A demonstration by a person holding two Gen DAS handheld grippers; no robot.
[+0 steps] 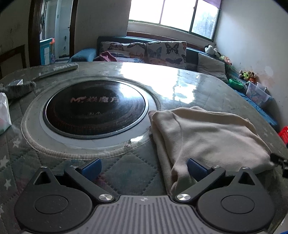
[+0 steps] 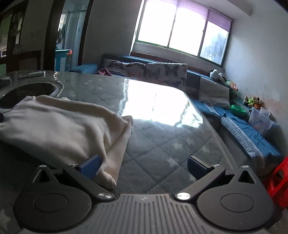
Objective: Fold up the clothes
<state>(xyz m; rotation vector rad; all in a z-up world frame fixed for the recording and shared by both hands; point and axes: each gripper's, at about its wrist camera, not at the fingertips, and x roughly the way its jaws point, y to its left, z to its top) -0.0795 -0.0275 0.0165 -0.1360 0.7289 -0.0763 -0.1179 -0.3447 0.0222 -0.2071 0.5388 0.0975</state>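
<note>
**Both grippers open at the near corners of a folded cream garment**

My left gripper [image 1: 144, 168] has its jaws spread wide, nothing clamped. Its right blue pad [image 1: 196, 167] sits against the near left corner of the cream garment [image 1: 207, 136]; the left pad is over the bare quilted table cover [image 1: 126, 167].

My right gripper [image 2: 144, 166] is spread wide too, holding nothing. Its left pad [image 2: 90, 166] is tucked at the garment's [image 2: 63, 129] near right corner, the right pad over the star-print quilting.

The garment lies folded in a rough rectangle, flat on the table. Just beyond its far left corner sits a round black cooktop [image 1: 95, 109], the cloth edge touching its rim. Further back: a remote [image 1: 57, 69], then a sofa with butterfly cushions [image 1: 144, 49], then the window [image 1: 172, 14].
</note>
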